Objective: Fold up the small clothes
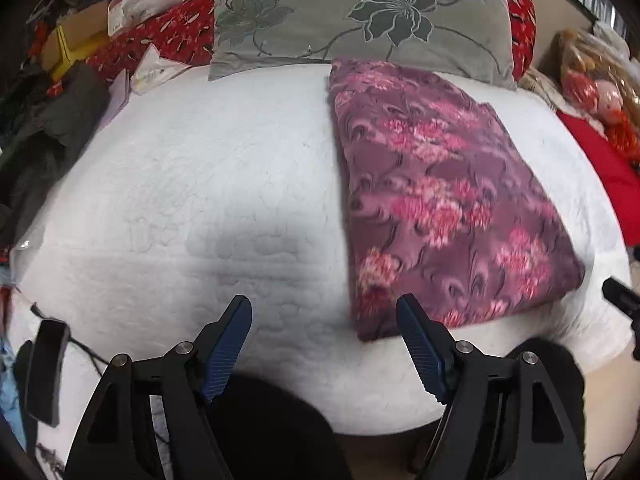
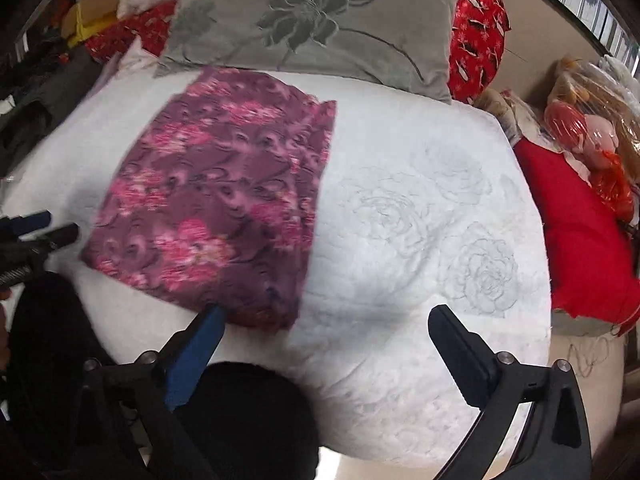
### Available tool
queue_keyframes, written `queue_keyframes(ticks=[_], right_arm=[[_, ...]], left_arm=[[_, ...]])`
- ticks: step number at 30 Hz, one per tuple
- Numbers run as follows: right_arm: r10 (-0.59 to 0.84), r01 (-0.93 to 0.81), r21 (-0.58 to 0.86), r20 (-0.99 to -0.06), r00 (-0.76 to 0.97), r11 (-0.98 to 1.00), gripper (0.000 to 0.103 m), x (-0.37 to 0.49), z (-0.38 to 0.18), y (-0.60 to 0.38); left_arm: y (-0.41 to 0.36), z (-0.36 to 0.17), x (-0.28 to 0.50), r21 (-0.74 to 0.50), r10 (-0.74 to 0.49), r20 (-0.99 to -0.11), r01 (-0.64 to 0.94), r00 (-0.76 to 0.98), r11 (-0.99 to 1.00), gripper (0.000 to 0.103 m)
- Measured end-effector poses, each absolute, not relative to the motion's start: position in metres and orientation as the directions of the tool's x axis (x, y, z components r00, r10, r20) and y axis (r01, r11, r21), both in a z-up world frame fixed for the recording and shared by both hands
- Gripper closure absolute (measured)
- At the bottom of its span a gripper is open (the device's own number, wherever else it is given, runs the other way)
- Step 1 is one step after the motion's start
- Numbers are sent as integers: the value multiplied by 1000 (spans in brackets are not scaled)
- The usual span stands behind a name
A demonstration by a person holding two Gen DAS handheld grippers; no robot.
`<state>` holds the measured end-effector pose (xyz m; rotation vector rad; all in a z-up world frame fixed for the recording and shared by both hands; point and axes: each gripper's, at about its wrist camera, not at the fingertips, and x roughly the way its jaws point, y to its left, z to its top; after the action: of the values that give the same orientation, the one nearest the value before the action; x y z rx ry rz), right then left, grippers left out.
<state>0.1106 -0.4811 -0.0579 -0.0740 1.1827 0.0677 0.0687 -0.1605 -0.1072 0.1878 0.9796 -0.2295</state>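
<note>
The folded purple floral garment [image 1: 440, 196] lies flat on the white quilted bed cover [image 1: 200, 184], its far edge just short of the grey flower-print pillow [image 1: 360, 20] at the head of the bed; in the right wrist view the same garment [image 2: 216, 200] reads as a tidy rectangle with its near corner at the bottom edge of the bed cover [image 2: 420, 220].

The left claw [image 1: 324, 308] stands spread wide with nothing between its blue ribbed pads; it hovers over bare cover, and the garment's near left corner sits just beyond and to the right of its right-hand finger, apart from it. The right claw [image 2: 324, 316] is likewise spread wide and holds nothing; its left-hand finger overlaps the garment's near edge in the picture, though whether it touches the cloth I cannot tell; its other finger is over plain white cover, well clear of the fabric.

Each claw shows at the edge of the other's view: the right one at the far right of the left wrist view, the left one at the far left of the right wrist view, just beside the garment's near left corner. A red patterned cushion [image 2: 476, 40] sits behind the pillow; a plain red cloth [image 2: 580, 240] lies off the bed's right side.
</note>
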Motion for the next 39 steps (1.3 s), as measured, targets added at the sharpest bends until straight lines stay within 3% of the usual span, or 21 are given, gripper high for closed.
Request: queue_keyframes(ticks=[11,34,39], right_arm=[[-19,-51,-43,-911,413,998,1,100,-53,-466],[67,51,96,-912,404,994,1,122,-62,-487],[49,26,67,-906,419,997,1,116,-59,-483]], left_arm=[[-171,-96,48,110,-108,-790,312,604,944,25],[-173,-99,74,98,-95,-804,288,586,952,25],[-172,-99,72,83,-100,-804,277,587,957,25]])
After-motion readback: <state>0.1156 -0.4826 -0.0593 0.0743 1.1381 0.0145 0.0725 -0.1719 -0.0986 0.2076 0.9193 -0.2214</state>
